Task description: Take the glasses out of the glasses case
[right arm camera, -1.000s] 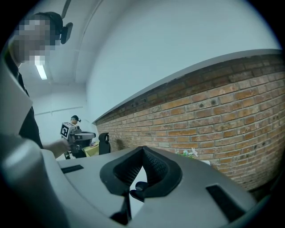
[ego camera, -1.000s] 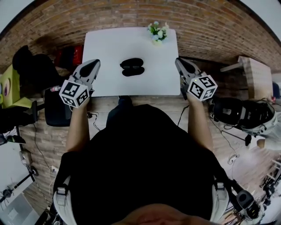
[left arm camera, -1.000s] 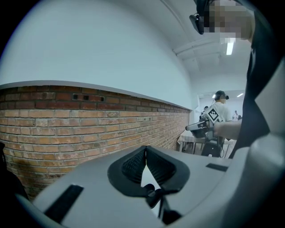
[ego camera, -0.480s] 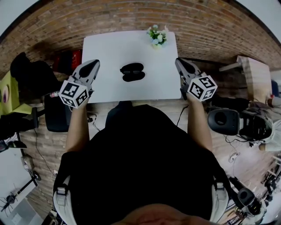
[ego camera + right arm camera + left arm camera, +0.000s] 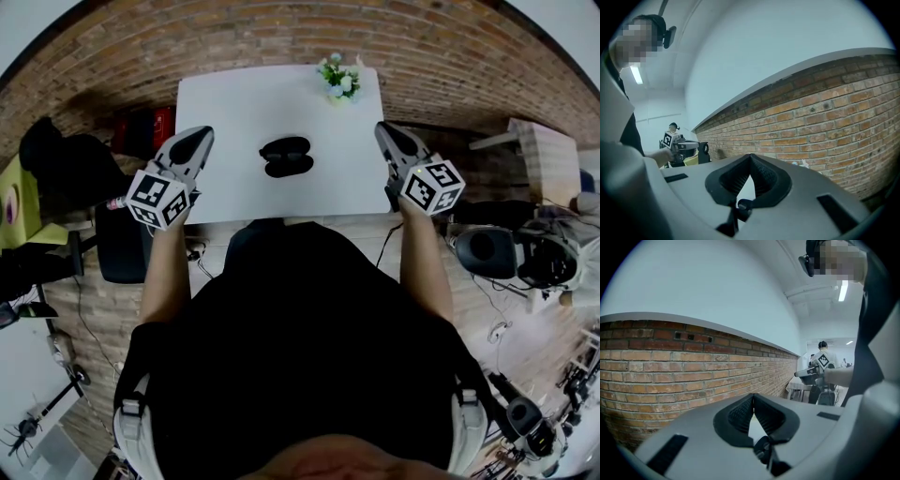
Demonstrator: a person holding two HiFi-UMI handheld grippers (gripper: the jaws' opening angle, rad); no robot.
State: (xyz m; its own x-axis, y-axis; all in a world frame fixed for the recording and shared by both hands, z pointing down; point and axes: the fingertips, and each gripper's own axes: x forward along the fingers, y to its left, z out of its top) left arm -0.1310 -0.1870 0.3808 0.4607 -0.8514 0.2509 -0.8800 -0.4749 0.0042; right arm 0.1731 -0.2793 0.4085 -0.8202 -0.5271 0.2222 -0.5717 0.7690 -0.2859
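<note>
A black glasses case [image 5: 287,157] lies in the middle of the white table [image 5: 234,103]; it shows as two dark oval halves side by side, and I cannot make out glasses in it. My left gripper [image 5: 199,137] hovers at the table's left edge, well apart from the case, jaws closed together with nothing in them. My right gripper [image 5: 386,131] hovers at the right edge, likewise shut and holding nothing. Neither gripper view shows the case: the left gripper [image 5: 753,397] and right gripper [image 5: 750,157] both face a brick wall.
A small pot of flowers [image 5: 339,75] stands at the table's far right corner. A black chair [image 5: 122,239] and a red object [image 5: 150,127] sit to the left, a wooden table [image 5: 539,150] to the right. Brick floor surrounds the table.
The head view has shifted a little, so the table and case sit slightly lower in the picture. Both grippers hold the same places and stay shut.
</note>
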